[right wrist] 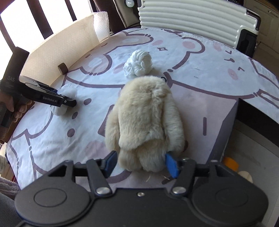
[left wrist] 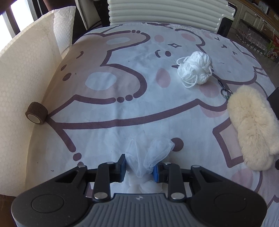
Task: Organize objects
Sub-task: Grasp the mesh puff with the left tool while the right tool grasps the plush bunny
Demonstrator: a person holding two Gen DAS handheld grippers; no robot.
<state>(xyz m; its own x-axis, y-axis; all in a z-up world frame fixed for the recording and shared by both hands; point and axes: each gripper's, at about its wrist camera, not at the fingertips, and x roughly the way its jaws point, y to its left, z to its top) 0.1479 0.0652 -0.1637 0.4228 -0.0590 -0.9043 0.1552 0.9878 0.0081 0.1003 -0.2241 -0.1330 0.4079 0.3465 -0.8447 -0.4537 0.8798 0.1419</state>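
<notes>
My left gripper [left wrist: 139,165] is shut on a white mesh net bundle [left wrist: 150,155] low over the cartoon-print cloth; it also shows in the right wrist view [right wrist: 69,102] with the bundle [right wrist: 60,110] under it. My right gripper [right wrist: 139,161] has its blue pads around the lower end of a beige furry plush keychain [right wrist: 146,122], which lies on the cloth; it also shows in the left wrist view [left wrist: 252,129]. A white yarn ball [left wrist: 196,69] [right wrist: 139,63] lies further back. A brown tape roll [left wrist: 35,113] [right wrist: 63,68] rests against the cream wall.
A cream honeycomb-pattern cardboard wall [left wrist: 26,73] [right wrist: 57,47] runs along the cloth's left side. A ribbed white suitcase [left wrist: 165,12] [right wrist: 191,19] stands behind. The table edge [right wrist: 233,122] drops off at the right. A metal ring and chain [left wrist: 224,89] lead from the plush.
</notes>
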